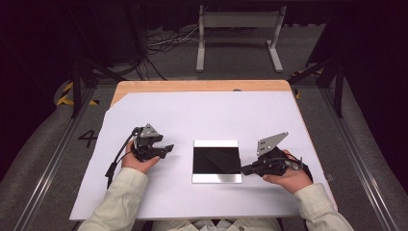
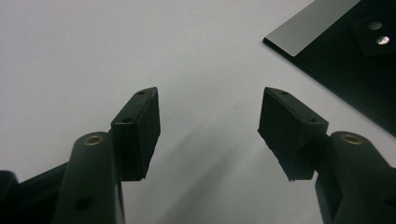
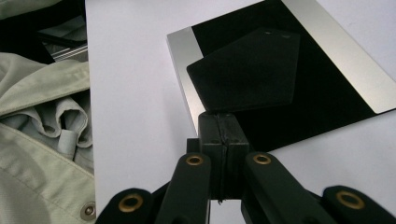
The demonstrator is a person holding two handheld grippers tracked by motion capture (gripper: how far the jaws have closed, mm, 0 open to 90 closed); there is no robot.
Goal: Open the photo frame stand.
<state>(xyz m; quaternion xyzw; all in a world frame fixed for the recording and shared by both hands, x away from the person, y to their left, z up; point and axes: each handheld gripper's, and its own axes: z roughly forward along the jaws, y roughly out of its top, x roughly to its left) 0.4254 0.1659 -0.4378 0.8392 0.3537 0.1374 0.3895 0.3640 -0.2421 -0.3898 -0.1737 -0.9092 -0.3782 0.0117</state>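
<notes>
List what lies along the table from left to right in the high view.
Left claw → black tray with silver edges → right claw, shut at the edge of the black sheet on that tray.

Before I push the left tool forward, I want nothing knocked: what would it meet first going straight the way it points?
Probably the black plate with silver edge strips. The left tool, jaws open and empty, points toward the plate's left edge, with bare white sheet between. In the left gripper view the plate lies off to the right, so it might pass its corner.
</notes>
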